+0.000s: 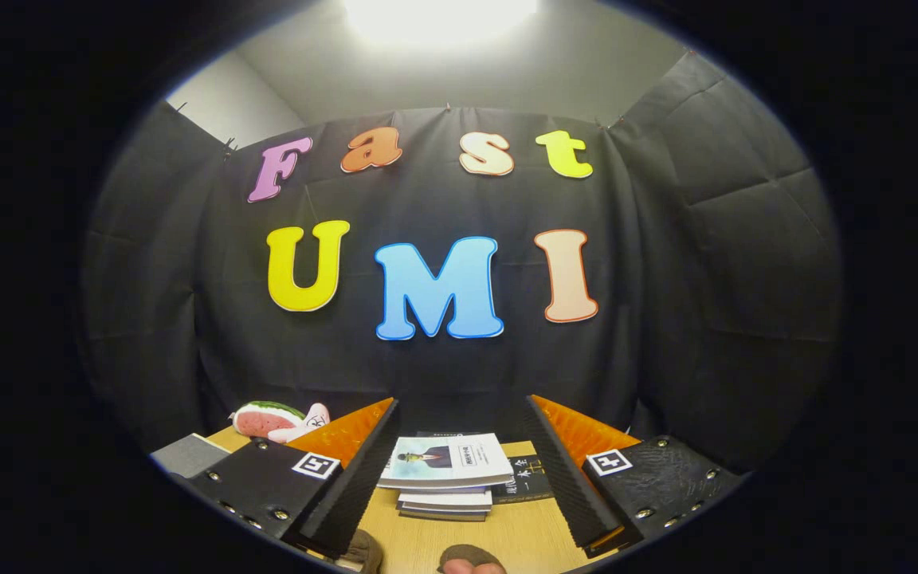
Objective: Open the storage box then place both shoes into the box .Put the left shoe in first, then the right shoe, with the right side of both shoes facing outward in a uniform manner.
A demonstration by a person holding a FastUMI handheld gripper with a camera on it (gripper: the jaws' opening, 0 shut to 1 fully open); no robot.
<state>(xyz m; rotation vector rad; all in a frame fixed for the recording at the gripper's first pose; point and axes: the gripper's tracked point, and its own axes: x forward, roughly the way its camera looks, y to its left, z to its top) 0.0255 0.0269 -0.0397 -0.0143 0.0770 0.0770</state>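
With the gripper [459,470] fingers spread over the books [447,474] on the tabletop [499,534], tilt down to find the storage box first.

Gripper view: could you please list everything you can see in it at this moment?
books: a stack of several, the top one with a pale cover, on the table between the tool's fingers and just beyond them.
dark book: one, black, lying flat on the table beside the stack, partly hidden by a finger.
plush toy: one, shaped like a watermelon slice, red with a green rind, at the far edge of the table against the booth wall.
grey object: one, grey, at the table's edge below the toy; too little shows to name it.
table: one, light wood.
brown items: two rounded tops, low between the fingers; cannot tell what they are.
tool: one, fingers wide apart, holding nothing.
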